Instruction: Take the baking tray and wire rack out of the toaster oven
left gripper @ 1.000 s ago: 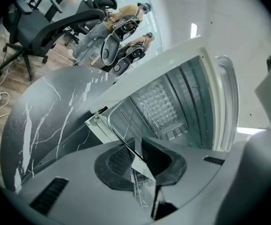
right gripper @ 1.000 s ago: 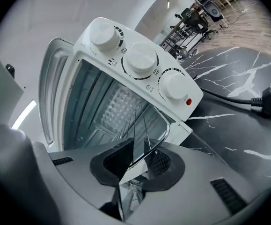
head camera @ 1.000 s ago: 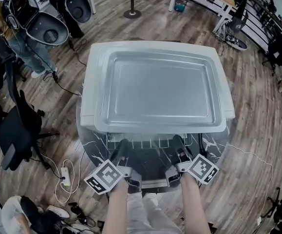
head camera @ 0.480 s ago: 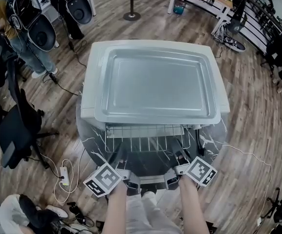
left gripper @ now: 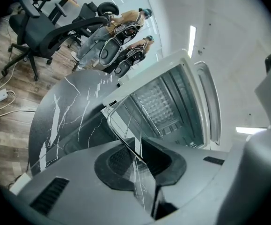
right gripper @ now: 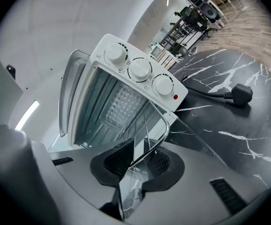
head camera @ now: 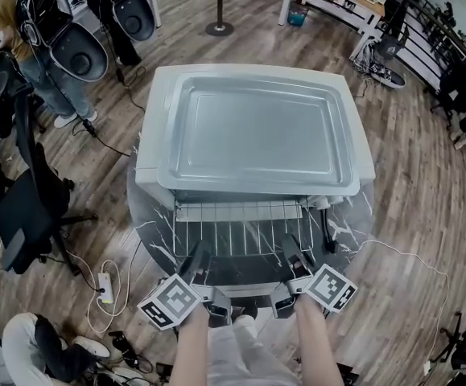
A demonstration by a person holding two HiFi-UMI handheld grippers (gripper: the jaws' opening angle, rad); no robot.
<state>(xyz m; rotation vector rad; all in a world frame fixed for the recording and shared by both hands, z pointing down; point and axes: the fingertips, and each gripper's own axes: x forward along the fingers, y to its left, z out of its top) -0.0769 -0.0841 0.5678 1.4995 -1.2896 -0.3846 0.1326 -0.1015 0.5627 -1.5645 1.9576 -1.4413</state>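
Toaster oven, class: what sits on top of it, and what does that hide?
A baking tray lies flat on top of the toaster oven, leaving only a white border bare. The oven's top surface under the tray is covered and cannot be seen.

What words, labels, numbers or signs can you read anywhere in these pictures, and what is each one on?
No text is readable.
Fine markings ring the three dials on the toaster oven: too small to read.
The square markers show black-and-white patterns, not letters or numbers.
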